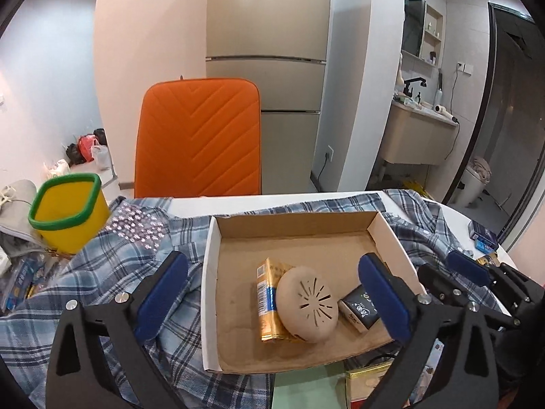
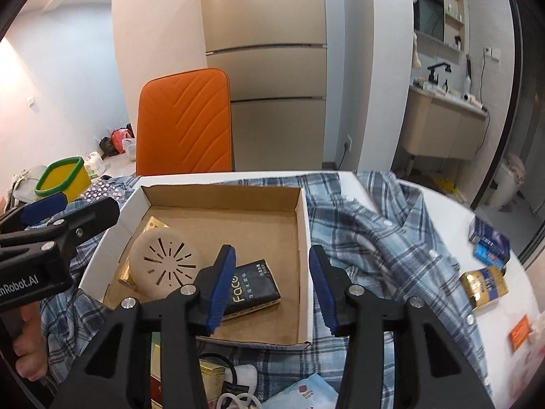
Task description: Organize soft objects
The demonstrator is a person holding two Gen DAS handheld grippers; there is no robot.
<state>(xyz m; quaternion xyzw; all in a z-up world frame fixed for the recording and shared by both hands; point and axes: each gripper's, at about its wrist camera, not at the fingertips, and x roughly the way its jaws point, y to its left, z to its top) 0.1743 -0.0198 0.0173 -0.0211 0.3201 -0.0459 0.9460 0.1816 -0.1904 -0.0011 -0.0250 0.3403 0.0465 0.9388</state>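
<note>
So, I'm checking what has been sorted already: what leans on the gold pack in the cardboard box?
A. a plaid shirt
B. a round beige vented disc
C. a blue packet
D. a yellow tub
B: the round beige vented disc rests partly on the gold pack inside the cardboard box.

Both cameras ride on the hand-held grippers, looking forward and down along the fingers from close above the table. The left wrist view sits left of the cardboard box [image 1: 391, 235], the right wrist view nearer its right wall. Both share the box, the plaid shirt [image 2: 385, 225], the orange chair [image 1: 199, 139] and the fridge [image 2: 265, 68] behind.
</note>
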